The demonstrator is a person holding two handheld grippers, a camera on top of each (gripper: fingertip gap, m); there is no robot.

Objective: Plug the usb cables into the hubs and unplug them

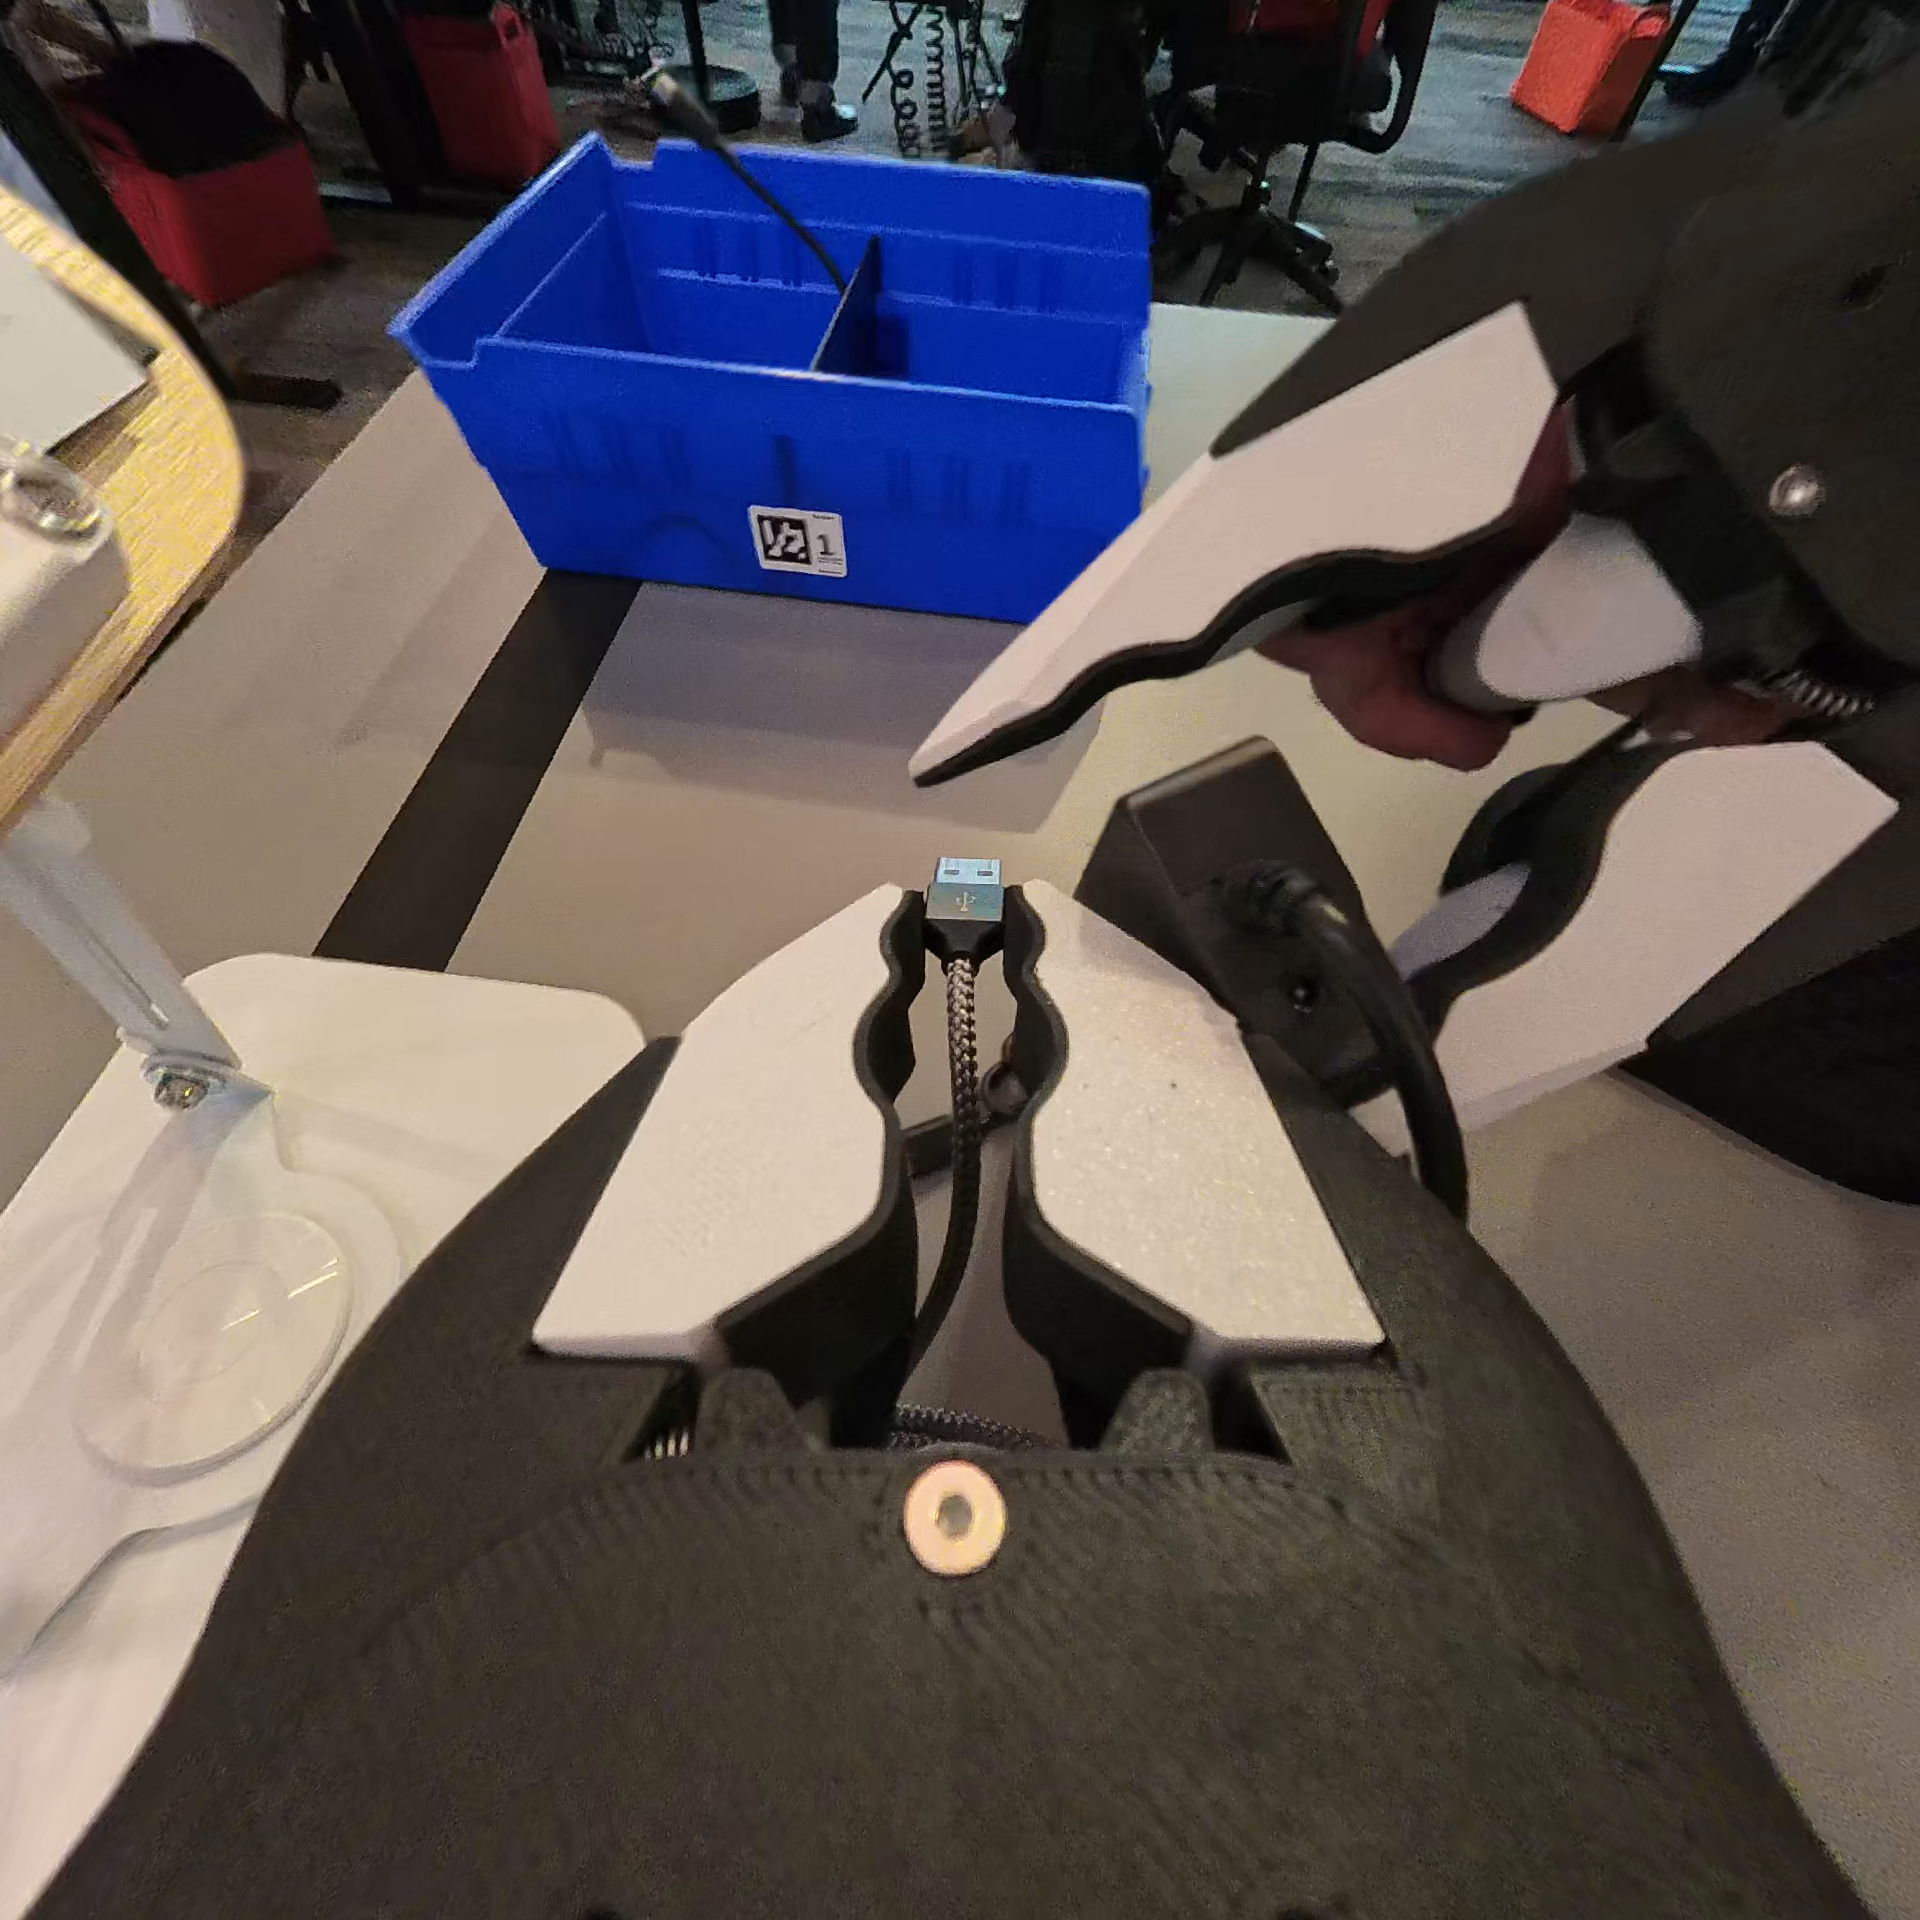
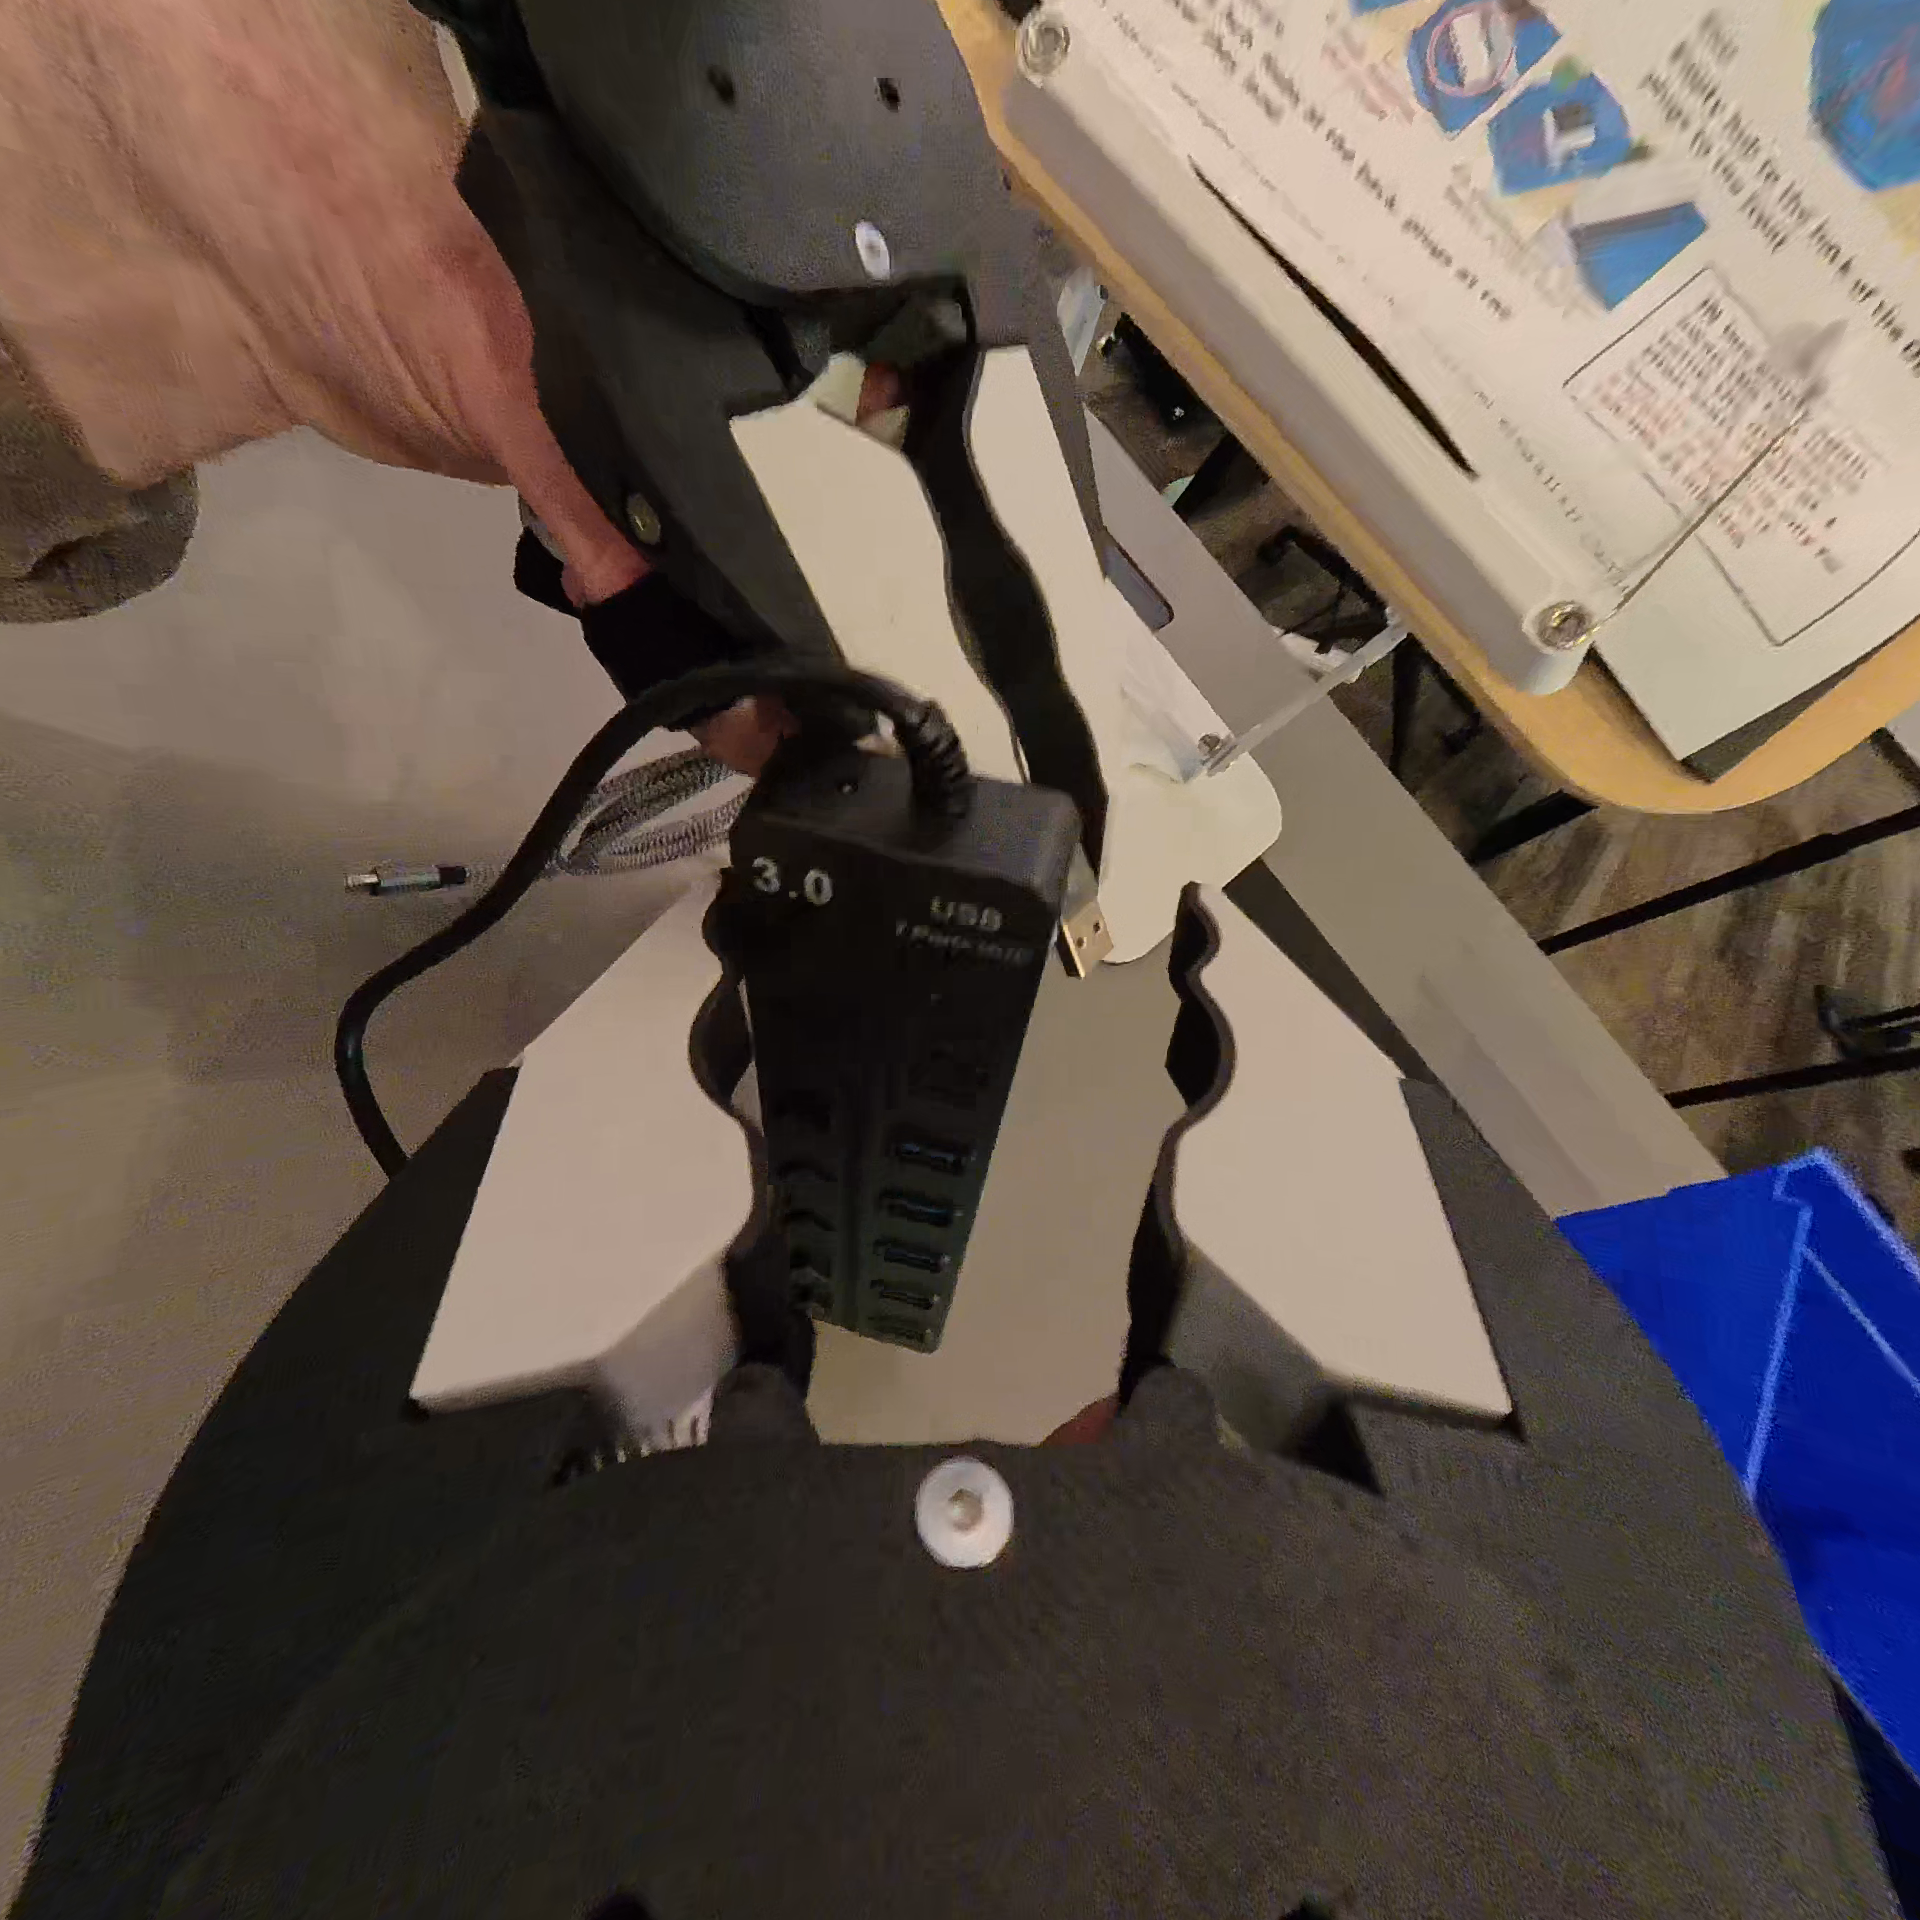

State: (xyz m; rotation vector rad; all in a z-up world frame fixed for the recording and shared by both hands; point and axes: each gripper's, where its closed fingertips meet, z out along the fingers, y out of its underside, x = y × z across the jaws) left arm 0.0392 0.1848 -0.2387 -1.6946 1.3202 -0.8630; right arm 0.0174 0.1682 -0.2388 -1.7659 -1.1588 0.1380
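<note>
Your left tool (image 1: 964, 896) is clamping the braided cable's plug (image 1: 967, 891) at its tips. Your right tool (image 2: 951, 961) is spread apart around the black hub (image 2: 899, 1060), which is lying between its fingers, touching the left one.

Right gripper (image 2: 951, 1049) with jaws spread around a black USB hub

The black hub (image 2: 902, 1049) stands on end between the spread jaws, touching the left finger (image 2: 582, 1174), clear of the right. Its black cable (image 2: 436, 977) loops onto the grey desk (image 2: 208, 1039). Behind, the left gripper (image 2: 1081, 940) grips a braided cable's plug (image 2: 1081, 935) just beside the hub's top corner. A blue bin (image 2: 1766, 1403) sits right.
</note>
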